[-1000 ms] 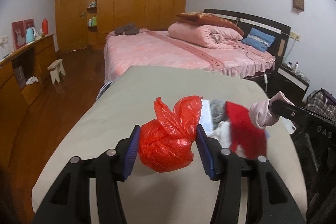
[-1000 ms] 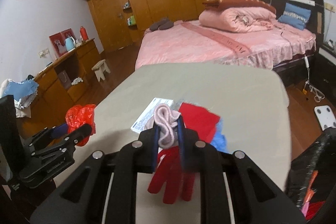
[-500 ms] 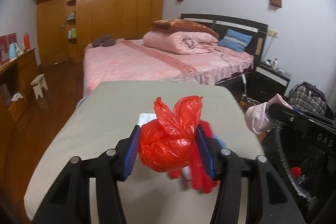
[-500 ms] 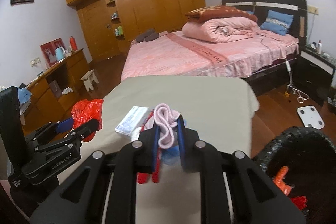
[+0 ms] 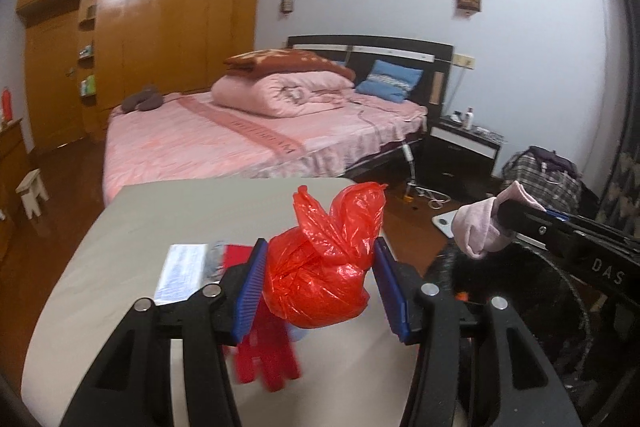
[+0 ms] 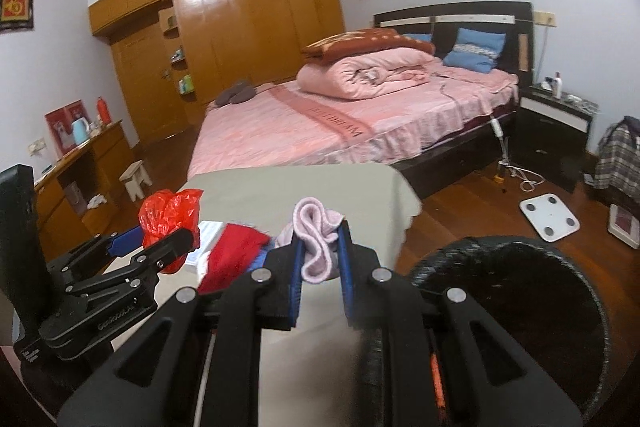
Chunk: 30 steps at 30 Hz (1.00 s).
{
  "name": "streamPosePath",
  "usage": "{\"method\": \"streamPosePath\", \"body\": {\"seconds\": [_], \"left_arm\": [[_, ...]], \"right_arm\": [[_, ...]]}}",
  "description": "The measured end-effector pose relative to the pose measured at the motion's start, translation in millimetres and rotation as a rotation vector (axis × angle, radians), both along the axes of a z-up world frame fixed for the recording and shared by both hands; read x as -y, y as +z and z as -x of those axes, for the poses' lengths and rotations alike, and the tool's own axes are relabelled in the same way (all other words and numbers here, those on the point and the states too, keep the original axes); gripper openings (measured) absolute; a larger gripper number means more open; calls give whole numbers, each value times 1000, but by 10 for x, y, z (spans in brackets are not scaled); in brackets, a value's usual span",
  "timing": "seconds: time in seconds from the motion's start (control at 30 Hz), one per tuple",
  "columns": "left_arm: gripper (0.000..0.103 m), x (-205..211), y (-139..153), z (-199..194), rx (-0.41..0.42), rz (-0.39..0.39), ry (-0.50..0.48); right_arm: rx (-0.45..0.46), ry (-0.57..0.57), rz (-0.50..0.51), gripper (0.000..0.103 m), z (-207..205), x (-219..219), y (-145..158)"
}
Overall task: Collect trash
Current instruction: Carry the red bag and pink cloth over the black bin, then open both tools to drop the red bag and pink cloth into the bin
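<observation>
left gripper (image 5: 318, 281) clamping red plastic bag (image 5: 320, 267) | right gripper (image 6: 319, 259) pinching pink sock (image 6: 316, 241) | both swinging off desk (image 5: 132, 227) toward black bin (image 6: 520, 291), now coming into view | next: drop

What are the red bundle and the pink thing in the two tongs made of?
The red bundle looks like thin plastic film, a knotted bag: it is glossy, translucent at the edges and sharply crinkled. The pink thing looks like soft knitted or fleecy fabric, perhaps a sock: matte, fuzzy, folding in thick rounded loops. Both are pinched between ribbed blue pads, which seem rubbery, though that is a guess.
</observation>
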<state>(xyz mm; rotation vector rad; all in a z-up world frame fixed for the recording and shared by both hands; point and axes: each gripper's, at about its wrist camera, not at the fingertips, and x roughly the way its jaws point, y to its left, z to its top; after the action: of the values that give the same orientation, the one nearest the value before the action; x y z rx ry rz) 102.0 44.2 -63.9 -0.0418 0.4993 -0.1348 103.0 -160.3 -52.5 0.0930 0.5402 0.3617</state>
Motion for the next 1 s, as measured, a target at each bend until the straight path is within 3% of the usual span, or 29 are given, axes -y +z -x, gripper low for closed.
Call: {"method": "streamPosePath", "body": {"seconds": [0.63,1.0], "left_arm": [[52,1121,43,-64,25,-12,-219],[52,1654,-38,-161,14,-17,-327]], "right_arm": [[7,-230,21,15,287,1212,-91],[-11,-318,32,15,403,1632,-250]]}}
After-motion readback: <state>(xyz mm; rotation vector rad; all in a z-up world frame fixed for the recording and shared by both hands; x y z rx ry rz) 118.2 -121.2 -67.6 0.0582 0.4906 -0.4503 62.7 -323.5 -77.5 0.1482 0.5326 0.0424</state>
